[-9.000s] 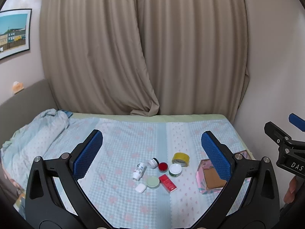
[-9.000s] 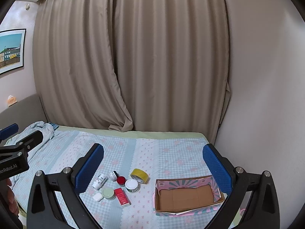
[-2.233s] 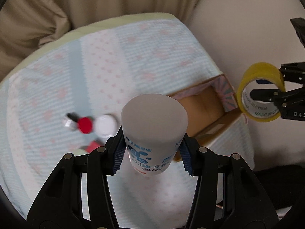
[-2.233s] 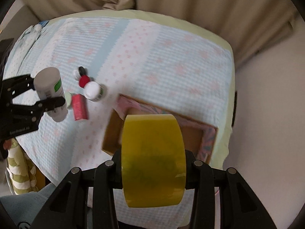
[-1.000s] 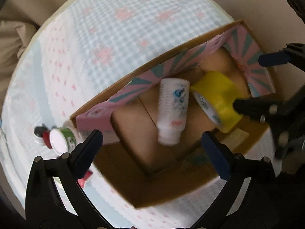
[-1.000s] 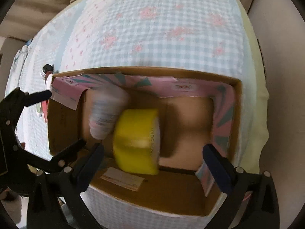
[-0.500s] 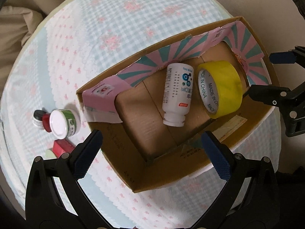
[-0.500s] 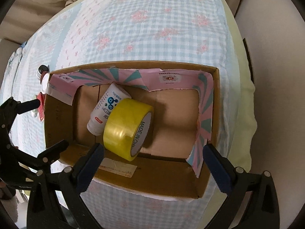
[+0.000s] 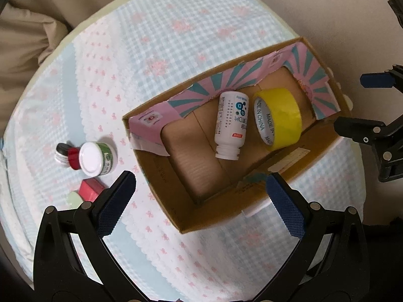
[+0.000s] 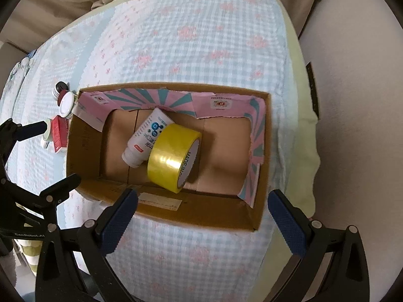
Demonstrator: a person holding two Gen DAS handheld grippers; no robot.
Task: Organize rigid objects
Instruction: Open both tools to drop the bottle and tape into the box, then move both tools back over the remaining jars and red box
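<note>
A cardboard box (image 9: 161, 176) with a pink and teal lining sits on the bed; it also shows in the right wrist view (image 10: 83, 151). Inside it lie a white bottle (image 9: 230, 123) (image 10: 146, 136) and a yellow tape roll (image 9: 279, 117) (image 10: 171, 156), touching each other. My left gripper (image 9: 201, 201) is open and empty above the box's near side. My right gripper (image 10: 202, 214) is open and empty above the box's near edge. Left of the box are a white-lidded green jar (image 9: 97, 158), a red-capped item (image 9: 73, 154) and a red box (image 9: 89, 190).
A small black-capped pot (image 9: 60, 149) and a pale green round item (image 9: 74, 198) lie beside the jar. The bed has a blue checked cover (image 9: 176, 25). Curtains (image 9: 30, 25) hang behind it. A beige wall (image 10: 357, 100) runs along the bed's right edge.
Both grippers have pulled back and up from the box, open and empty. The bottle and tape roll lie where they were dropped about a second ago.
</note>
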